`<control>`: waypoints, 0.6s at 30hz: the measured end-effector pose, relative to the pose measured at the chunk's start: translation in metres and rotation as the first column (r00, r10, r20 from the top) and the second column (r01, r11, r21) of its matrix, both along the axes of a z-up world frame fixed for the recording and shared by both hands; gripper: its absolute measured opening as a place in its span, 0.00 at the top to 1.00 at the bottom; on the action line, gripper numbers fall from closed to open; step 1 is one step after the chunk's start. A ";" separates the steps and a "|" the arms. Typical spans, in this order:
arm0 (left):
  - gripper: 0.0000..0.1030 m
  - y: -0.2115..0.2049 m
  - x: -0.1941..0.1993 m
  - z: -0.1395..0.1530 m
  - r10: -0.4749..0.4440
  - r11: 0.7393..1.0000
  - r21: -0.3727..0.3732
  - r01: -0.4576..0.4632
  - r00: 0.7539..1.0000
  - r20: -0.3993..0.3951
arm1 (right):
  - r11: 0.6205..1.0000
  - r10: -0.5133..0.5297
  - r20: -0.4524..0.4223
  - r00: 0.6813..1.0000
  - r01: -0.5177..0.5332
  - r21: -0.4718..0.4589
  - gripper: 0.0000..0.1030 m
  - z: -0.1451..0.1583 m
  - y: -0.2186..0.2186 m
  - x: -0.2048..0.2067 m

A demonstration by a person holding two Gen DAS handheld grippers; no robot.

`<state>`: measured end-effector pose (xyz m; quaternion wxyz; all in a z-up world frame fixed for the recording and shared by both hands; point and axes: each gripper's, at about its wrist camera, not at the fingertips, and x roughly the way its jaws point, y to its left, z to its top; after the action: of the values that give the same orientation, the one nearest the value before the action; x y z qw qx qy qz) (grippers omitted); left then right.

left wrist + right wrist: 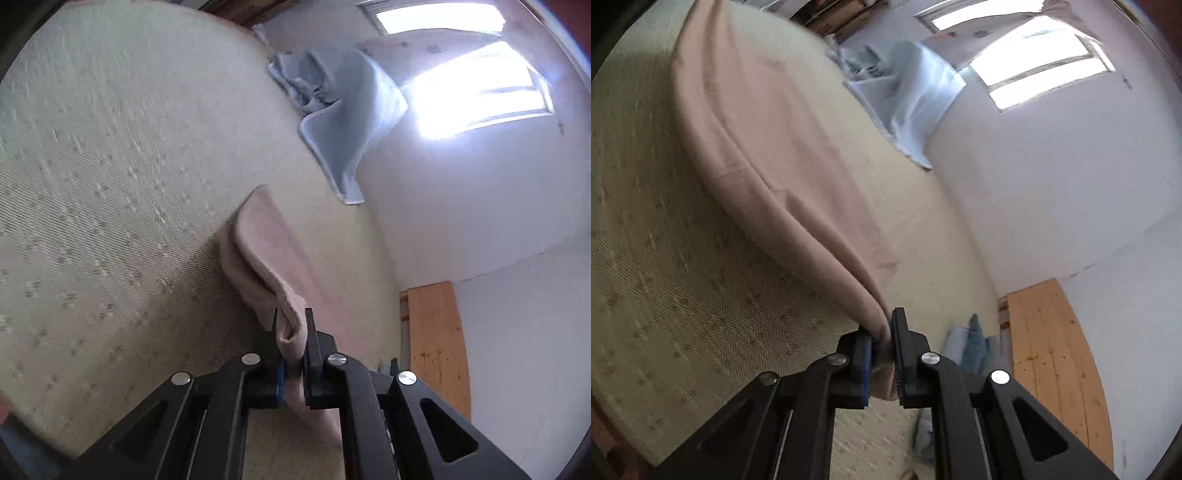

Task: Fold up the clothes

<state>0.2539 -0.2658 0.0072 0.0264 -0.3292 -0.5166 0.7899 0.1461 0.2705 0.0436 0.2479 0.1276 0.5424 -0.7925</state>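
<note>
Pink cloth lay across the mattress; left tool and right tool each clamped a bunched edge, lifted clear.

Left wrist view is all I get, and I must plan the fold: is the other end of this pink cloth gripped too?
Observer: Yes. The right gripper has its jaws shut on the pink cloth.
Operator: How much cloth is there?
Observer: A long stretch runs from those jaws far across the mattress.
Operator: Anything beside the bed?
Observer: Blue clothes lie low beside the mattress, next to wooden planks.
</note>
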 end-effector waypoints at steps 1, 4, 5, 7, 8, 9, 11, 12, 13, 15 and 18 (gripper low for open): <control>0.95 0.000 -0.003 0.005 0.000 1.000 -0.004 0.000 1.000 -0.011 | 1.000 -0.003 -0.006 1.000 0.003 -0.012 0.92 0.003 0.003 0.010; 0.95 0.006 -0.019 0.000 0.000 1.000 -0.026 -0.001 0.998 -0.057 | 0.999 -0.009 -0.037 0.999 0.007 -0.050 0.92 0.017 0.007 0.024; 0.95 0.004 -0.010 0.013 -0.001 0.999 -0.033 -0.001 0.997 -0.075 | 0.998 -0.011 -0.048 0.999 0.008 -0.062 0.92 0.023 0.008 0.028; 0.95 -0.002 0.008 0.045 -0.003 0.999 -0.043 -0.002 0.993 -0.116 | 0.996 -0.015 -0.072 0.997 0.009 -0.085 0.93 0.038 0.015 0.041; 0.95 -0.005 0.020 0.068 -0.003 0.999 -0.049 -0.004 0.990 -0.141 | 0.995 -0.019 -0.083 0.996 0.011 -0.097 0.93 0.047 0.019 0.049; 0.95 -0.005 0.031 0.090 -0.002 0.998 -0.055 -0.007 0.986 -0.167 | 0.994 -0.023 -0.094 0.995 0.013 -0.111 0.93 0.057 0.023 0.059; 0.95 -0.002 0.049 0.132 -0.001 0.998 -0.065 -0.014 0.975 -0.222 | 0.990 -0.034 -0.120 0.992 0.017 -0.143 0.93 0.081 0.032 0.075; 0.95 -0.001 0.056 0.145 -0.002 0.997 -0.071 -0.015 0.971 -0.240 | 0.987 -0.039 -0.132 0.990 0.018 -0.158 0.93 0.093 0.035 0.081; 0.95 0.001 0.059 0.157 -0.008 0.997 -0.080 -0.012 0.968 -0.251 | 0.984 -0.045 -0.141 0.989 0.020 -0.176 0.92 0.108 0.039 0.087; 0.95 0.002 0.061 0.184 -0.026 0.995 -0.104 -0.003 0.962 -0.272 | 0.980 -0.053 -0.147 0.988 0.023 -0.198 0.92 0.130 0.043 0.091; 0.95 0.004 0.037 0.200 -0.047 0.990 -0.141 0.010 0.964 -0.263 | 0.977 -0.059 -0.142 0.988 0.028 -0.212 0.92 0.154 0.045 0.089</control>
<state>0.2906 -0.2620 0.2072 0.0839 -0.2286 -0.4474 0.8605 0.2352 0.3150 0.1974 0.2014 0.0537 0.4699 -0.8577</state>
